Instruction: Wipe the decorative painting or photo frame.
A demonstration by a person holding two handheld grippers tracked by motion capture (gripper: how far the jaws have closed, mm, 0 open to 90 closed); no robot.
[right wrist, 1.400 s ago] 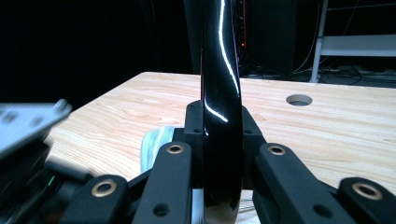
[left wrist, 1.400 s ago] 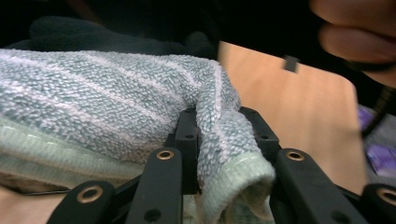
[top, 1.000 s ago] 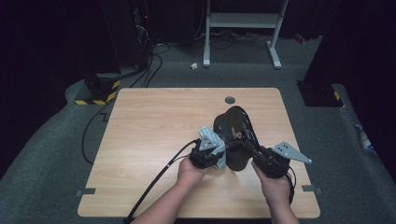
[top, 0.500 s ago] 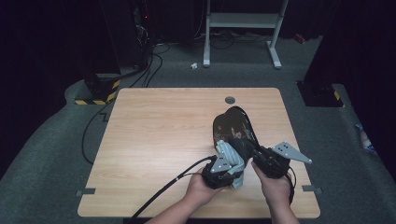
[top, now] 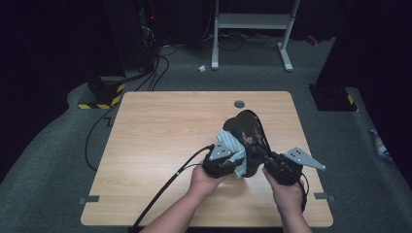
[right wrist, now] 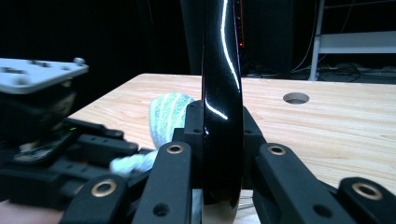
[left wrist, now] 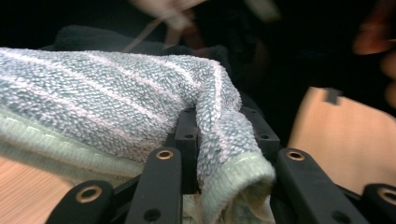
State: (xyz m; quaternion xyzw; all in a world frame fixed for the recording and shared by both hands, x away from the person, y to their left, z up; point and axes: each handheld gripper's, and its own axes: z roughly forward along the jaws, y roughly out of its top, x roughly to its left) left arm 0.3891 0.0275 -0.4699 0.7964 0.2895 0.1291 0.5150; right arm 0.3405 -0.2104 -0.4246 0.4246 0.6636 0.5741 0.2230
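A glossy black dish is held on edge above the wooden table. My right gripper is shut on its near rim. In the right gripper view the black dish rises edge-on from between the jaws of the right gripper. A pale blue striped towel is pressed against the dish's left face, and my left gripper is shut on it. In the left gripper view the towel is bunched in the left gripper, draped over the jaws. The towel and the left gripper appear left of the dish.
A round cable hole sits near the table's far edge. Behind the table stand a white metal frame, floor cables and a yellow-black striped block. The left gripper's cable trails over the front edge.
The left gripper with the towel slid down the dish toward the person, then came back up and left a little. The right gripper and the dish stayed put.
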